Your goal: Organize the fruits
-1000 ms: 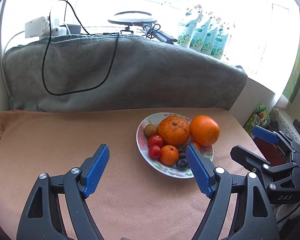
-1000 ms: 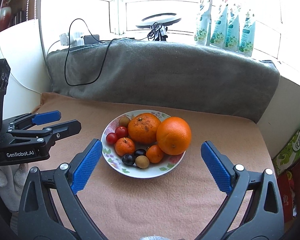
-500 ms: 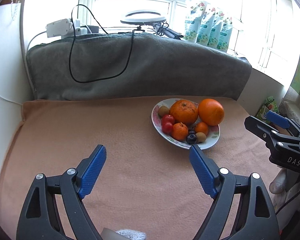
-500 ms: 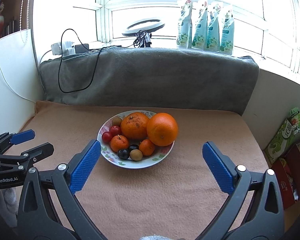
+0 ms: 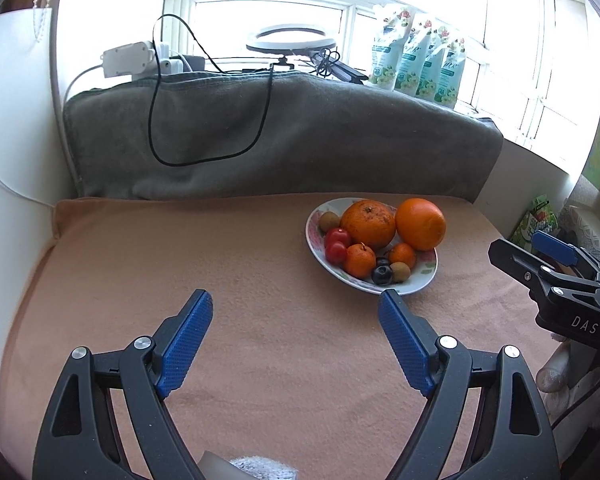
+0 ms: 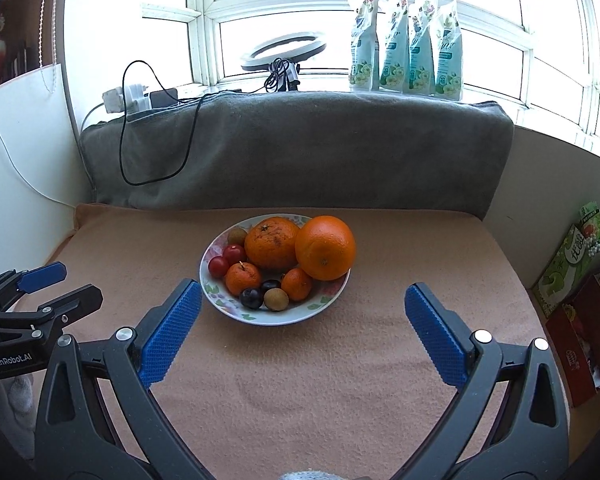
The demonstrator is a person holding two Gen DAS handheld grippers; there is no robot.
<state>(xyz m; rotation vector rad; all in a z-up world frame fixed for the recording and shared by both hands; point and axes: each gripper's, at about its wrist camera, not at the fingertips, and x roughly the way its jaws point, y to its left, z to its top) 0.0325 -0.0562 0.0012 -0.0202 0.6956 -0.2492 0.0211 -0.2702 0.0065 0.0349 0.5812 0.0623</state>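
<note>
Peach-coloured cloth covers my desk (image 6: 340, 380), with a grey blanket (image 6: 300, 152) draped along its far edge below the window. I see a floral plate (image 6: 324, 304) resting mid-desk, piled with fruit: 2 big oranges (image 6: 325, 248) touching each other at the back, 2 small tangerines (image 6: 243, 278), 2 cherry tomatoes (image 6: 219, 267) on the plate's left side, dark grapes (image 6: 251, 298) and small brown fruits at the front rim. My left claw (image 5: 294, 306) stands wide with nothing between its blue pads, short of the plate. My right claw (image 6: 302, 294) also stands wide, bare, the plate just ahead of its left pad.
</note>
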